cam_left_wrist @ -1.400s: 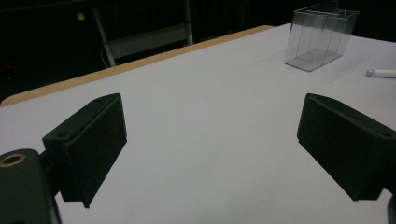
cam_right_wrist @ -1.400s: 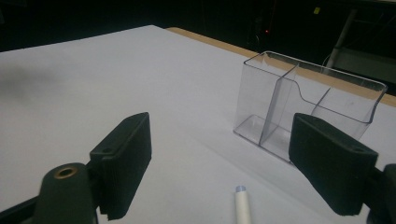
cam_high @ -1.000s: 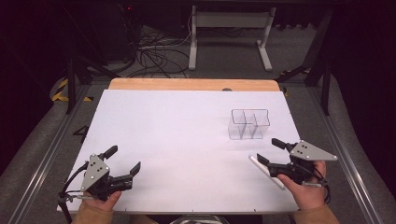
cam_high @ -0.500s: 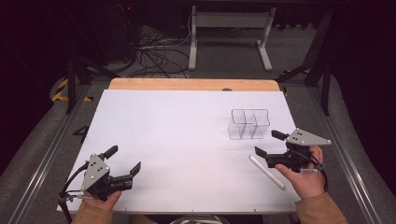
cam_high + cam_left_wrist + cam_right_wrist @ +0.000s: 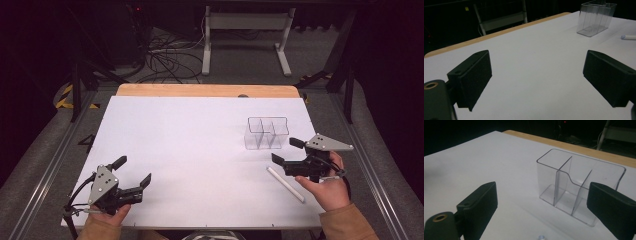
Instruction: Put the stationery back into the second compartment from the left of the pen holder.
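Note:
A clear plastic organiser (image 5: 267,132) with three compartments stands empty on the right of the white table (image 5: 190,140). A white stick (image 5: 285,184) lies flat near the front right edge. My right gripper (image 5: 286,151) hovers between the stick and the organiser, its jaws having just opened with nothing between them. In the right gripper view the organiser (image 5: 579,187) stands just ahead of the open right gripper (image 5: 544,207), and the stick's tip (image 5: 541,237) peeks in at the bottom. My left gripper (image 5: 133,170) rests open and empty at the front left. In the left gripper view, the left gripper (image 5: 536,82) faces the distant organiser (image 5: 596,17).
A wooden strip (image 5: 200,90) runs along the table's far edge. Metal rails (image 5: 55,165) flank the table on both sides. Behind it, cables (image 5: 165,55) and a white stand's legs (image 5: 245,45) lie on the dark floor.
My right gripper has come off the white stick and moved away from the front edge toward the organiser, leaving the stick lying on the table. The left gripper has stayed put.

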### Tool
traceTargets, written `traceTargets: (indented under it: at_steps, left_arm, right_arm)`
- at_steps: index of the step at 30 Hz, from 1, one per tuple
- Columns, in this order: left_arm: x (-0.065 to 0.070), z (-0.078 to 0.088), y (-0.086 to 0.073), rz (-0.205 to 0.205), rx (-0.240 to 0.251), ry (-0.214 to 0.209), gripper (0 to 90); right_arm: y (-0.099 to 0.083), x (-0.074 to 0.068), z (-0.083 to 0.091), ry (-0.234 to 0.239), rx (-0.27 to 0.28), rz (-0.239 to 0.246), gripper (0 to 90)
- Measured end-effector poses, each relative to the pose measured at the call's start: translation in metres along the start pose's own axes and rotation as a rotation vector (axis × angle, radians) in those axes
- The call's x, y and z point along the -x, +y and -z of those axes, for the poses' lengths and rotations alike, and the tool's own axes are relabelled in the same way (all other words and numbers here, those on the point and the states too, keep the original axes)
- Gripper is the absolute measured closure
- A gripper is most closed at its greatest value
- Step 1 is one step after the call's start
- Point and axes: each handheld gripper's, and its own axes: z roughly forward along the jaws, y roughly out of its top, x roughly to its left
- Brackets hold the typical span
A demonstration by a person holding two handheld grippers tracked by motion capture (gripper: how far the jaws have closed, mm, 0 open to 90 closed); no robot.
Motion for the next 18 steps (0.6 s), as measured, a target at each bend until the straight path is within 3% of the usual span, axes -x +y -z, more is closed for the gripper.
traceTargets:
  at_steps: [2,5,7,10,11,13,14,18]
  left_arm:
    - [0.000,0.000,0.000,-0.004,0.000,0.001,9.2]
    - [0.000,0.000,0.000,-0.005,0.000,0.002,9.2]
    - [0.000,0.000,0.000,-0.001,0.000,0.001,9.3]
    - [0.000,0.000,0.000,-0.003,-0.001,0.001,9.3]
    - [0.000,0.000,0.000,-0.003,-0.001,0.002,9.4]
    - [0.000,0.000,0.000,-0.003,0.001,0.002,9.4]
    - [0.000,0.000,0.000,-0.004,0.000,0.002,9.4]
    - [0.000,0.000,0.000,-0.008,-0.001,0.003,9.4]
  right_arm:
    - [0.003,-0.002,0.000,0.028,-0.040,-0.009,15.8]
    - [0.004,-0.005,-0.002,0.030,-0.083,0.000,16.8]
    - [0.005,-0.009,-0.006,0.036,-0.160,0.014,18.8]
    - [0.006,-0.011,-0.009,0.039,-0.184,0.032,19.1]
    - [0.006,-0.013,-0.011,0.038,-0.200,0.056,23.2]
    - [0.006,-0.014,-0.011,0.036,-0.214,0.057,26.4]
    - [0.006,-0.015,-0.012,0.038,-0.256,0.029,29.0]
    - [0.005,-0.015,-0.013,0.038,-0.312,-0.001,31.8]
